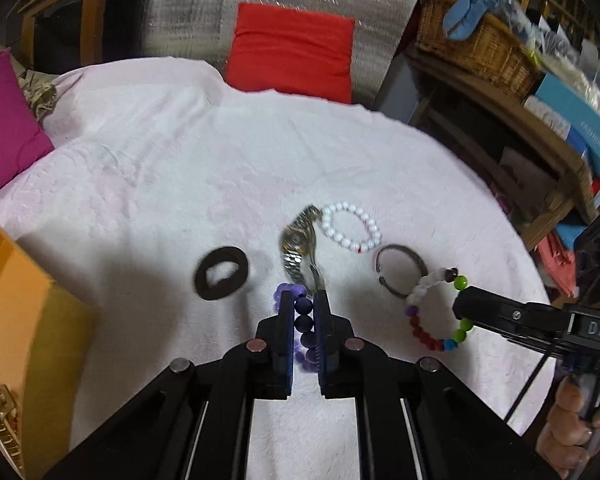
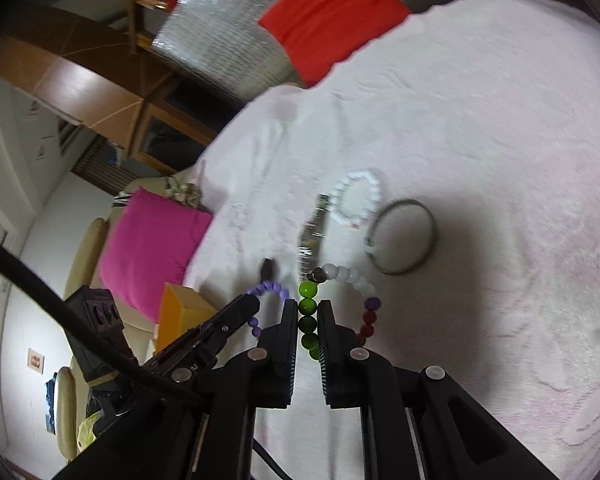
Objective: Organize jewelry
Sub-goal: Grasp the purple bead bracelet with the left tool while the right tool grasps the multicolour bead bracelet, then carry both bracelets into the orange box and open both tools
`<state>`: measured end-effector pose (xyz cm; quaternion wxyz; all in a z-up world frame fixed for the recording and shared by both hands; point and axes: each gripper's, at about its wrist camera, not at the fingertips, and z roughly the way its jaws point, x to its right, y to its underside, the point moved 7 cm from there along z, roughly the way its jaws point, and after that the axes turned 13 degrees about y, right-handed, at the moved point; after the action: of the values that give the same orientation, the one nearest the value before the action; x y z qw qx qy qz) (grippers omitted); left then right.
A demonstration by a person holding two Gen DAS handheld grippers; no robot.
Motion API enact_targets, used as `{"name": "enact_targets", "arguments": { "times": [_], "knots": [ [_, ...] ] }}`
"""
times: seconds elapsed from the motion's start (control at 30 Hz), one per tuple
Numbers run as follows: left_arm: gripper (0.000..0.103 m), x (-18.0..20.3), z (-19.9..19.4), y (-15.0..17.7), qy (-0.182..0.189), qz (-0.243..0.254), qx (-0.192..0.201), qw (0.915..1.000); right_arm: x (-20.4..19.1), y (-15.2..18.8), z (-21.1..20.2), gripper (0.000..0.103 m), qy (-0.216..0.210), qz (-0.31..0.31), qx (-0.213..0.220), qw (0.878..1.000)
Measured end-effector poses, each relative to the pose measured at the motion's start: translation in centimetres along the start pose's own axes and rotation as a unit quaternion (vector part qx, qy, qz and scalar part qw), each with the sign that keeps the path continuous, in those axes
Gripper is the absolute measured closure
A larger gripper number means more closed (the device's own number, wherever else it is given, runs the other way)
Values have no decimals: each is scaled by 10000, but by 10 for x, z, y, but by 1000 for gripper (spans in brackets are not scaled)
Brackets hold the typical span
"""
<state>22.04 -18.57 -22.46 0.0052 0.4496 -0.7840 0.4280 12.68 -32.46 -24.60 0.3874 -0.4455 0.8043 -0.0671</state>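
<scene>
My left gripper is shut on a purple bead bracelet just above the white cloth. My right gripper is shut on the green beads of a multicoloured bead bracelet; that bracelet also shows in the left wrist view. On the cloth lie a metal watch, a white pearl bracelet, a thin metal bangle and a dark hair tie. In the right wrist view I see the left gripper holding the purple bracelet, with the watch, pearl bracelet and bangle beyond.
An orange box stands at the left edge, with a gold chain inside its lower corner. A magenta cushion and a red cushion lie at the cloth's far side. Cluttered wooden shelves with a wicker basket stand to the right.
</scene>
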Motion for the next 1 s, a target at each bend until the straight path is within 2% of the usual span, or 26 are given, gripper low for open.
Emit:
{"name": "enact_targets", "arguments": {
  "times": [0.17,0.27,0.5,0.73,0.9,1.0],
  "knots": [
    [94,-13,-28,-4,161,-156,240,9995,-26,5,-2,92,-248,-245,139,9993],
    [94,-22,-41,-5,74,-167,364,9992,-38,8,-2,92,-330,-360,158,9987],
    [94,-39,-43,-4,136,-525,389,9978,-38,9,5,92,-176,-257,189,9993],
    [94,-37,-43,-3,75,-430,379,9983,-26,9,10,92,-45,-173,86,9998],
    [94,-37,-41,0,62,-412,328,9986,-38,9,6,92,-181,-303,144,9993],
    [94,-35,-40,2,47,-352,303,9989,-44,14,10,92,-126,-434,107,9989]
  ]
}}
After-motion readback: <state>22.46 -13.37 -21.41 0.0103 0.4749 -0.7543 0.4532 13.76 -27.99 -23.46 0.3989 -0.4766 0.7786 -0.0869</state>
